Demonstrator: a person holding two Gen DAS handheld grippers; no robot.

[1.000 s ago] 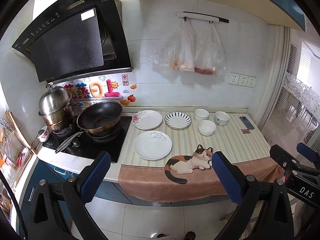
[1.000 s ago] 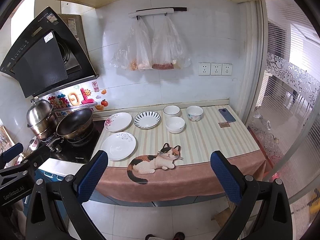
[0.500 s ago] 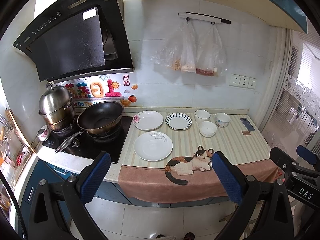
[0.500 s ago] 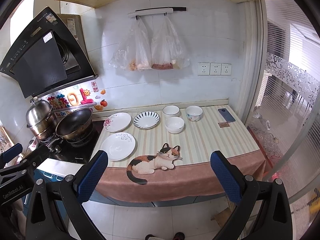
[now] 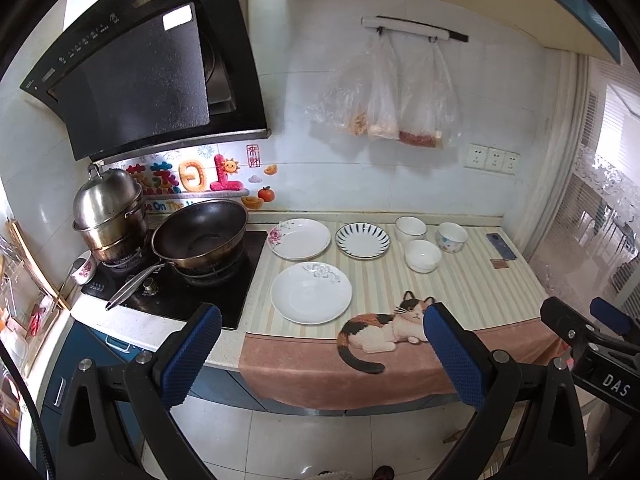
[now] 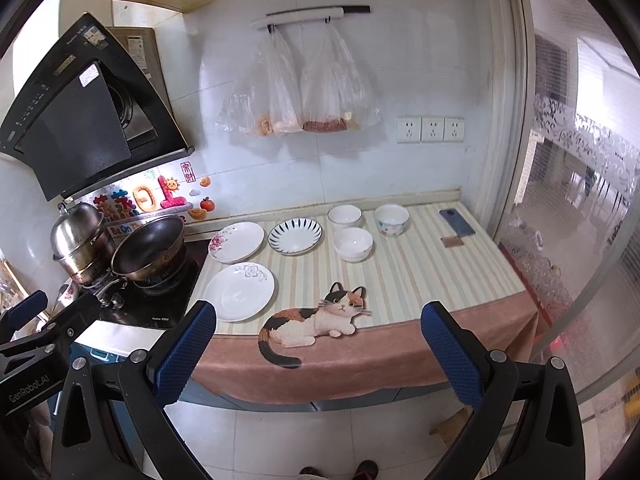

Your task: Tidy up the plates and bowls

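Left wrist view: the left gripper (image 5: 316,354) fills the lower frame, its jaws wide apart and empty, held out over the floor short of the bench (image 5: 472,284). The task's things lie ahead of it, above centre: a plain white plate (image 5: 311,293) nearest, just above the gap between the jaws; behind it a flowered plate (image 5: 300,239) and a striped plate (image 5: 362,241) side by side; to the right three bowls, two white ones (image 5: 411,228) (image 5: 422,255) and a patterned bowl (image 5: 452,237), close together but apart. No dish is stacked yet, so the sorting appears not to have begun. A wok (image 5: 200,236) and a steel pot (image 5: 109,216) stand on the stove at centre left, just beside the plates; a phone (image 5: 501,245) lies at the right. The right gripper (image 5: 592,344) shows at the lower right edge. Right wrist view: the right gripper (image 6: 318,354) likewise has its jaws spread with nothing between them, off the bench. Here the bowls (image 6: 353,243) sit above centre, nearly straight ahead, and the white plate (image 6: 239,292) lies toward the left pad. By this layout the left hand is judged nearer the plates, the right nearer the bowls. The cat picture (image 6: 316,322) on the cloth at the bench's front edge lies flat and blocks nothing; the wok's rim by the flowered plate (image 6: 237,241) is the likeliest obstacle.
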